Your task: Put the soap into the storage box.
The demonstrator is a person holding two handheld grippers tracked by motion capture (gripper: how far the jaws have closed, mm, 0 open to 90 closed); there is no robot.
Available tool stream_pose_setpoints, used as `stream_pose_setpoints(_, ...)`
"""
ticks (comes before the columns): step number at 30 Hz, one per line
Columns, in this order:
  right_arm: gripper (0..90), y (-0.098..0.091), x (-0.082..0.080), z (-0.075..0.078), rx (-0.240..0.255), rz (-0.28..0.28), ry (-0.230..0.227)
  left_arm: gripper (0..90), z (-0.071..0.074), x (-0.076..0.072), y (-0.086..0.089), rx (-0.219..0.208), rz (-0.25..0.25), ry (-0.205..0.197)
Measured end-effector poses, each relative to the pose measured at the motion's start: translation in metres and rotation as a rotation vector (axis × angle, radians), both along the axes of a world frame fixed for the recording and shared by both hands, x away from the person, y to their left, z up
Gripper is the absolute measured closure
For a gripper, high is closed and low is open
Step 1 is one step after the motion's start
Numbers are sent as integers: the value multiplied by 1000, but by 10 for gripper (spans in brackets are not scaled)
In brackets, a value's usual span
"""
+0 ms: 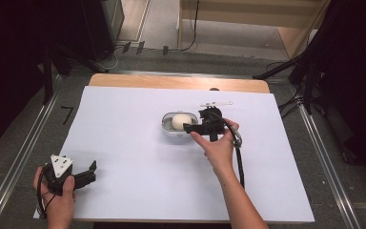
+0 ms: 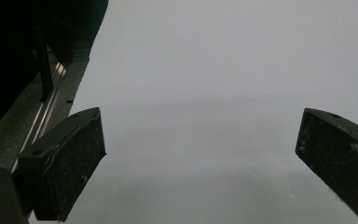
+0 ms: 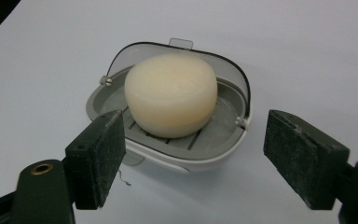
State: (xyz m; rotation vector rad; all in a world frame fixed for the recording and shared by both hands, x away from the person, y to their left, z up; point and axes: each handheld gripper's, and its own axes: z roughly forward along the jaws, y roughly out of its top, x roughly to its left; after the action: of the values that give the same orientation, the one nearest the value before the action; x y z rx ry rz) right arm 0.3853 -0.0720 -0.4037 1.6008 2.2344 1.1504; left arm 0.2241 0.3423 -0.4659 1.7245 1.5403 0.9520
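a round, cream-white bar of soap [image 3: 170,93] sits in an open soap dish [image 3: 186,156] with a grey slatted tray, a white base and a clear lid tipped back, mid-bench on the white sheet [image 1: 138,157]. the right gripper [image 3: 193,161] faces it, fingers parted and holding nothing. the left gripper [image 2: 200,163] rests near the bench's front-left corner, fingers wide apart, holding nothing.

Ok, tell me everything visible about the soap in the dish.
The soap is a round, thick, cream-coloured cake with softly rounded edges and a matte, waxy look. It lies flat on the slatted grey insert of the open white soap dish, whose clear lid stands behind it. Nothing else touches it; the right gripper has its jaws apart before the dish.
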Motion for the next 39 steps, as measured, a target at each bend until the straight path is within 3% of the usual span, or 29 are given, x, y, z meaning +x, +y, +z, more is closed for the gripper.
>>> stream_pose_setpoints(18,131,-25,-34,-12,-13,37,-53,21,0,0,0,-3,-2,6)
stream_pose_setpoints(26,106,-50,-48,-26,-3,12,-59,21,0,0,0,1,1,6)
stream_pose_setpoints(30,106,-65,-53,-31,-31,-8,-64,21,0,0,0,2,2,5)
stream_pose_setpoints(35,106,-85,-61,-35,-8,-29,-83,21,0,0,-1,6,5,0)
stream_pose_setpoints(39,112,-101,-65,-35,6,-67,-65,20,0,2,-1,7,5,16)
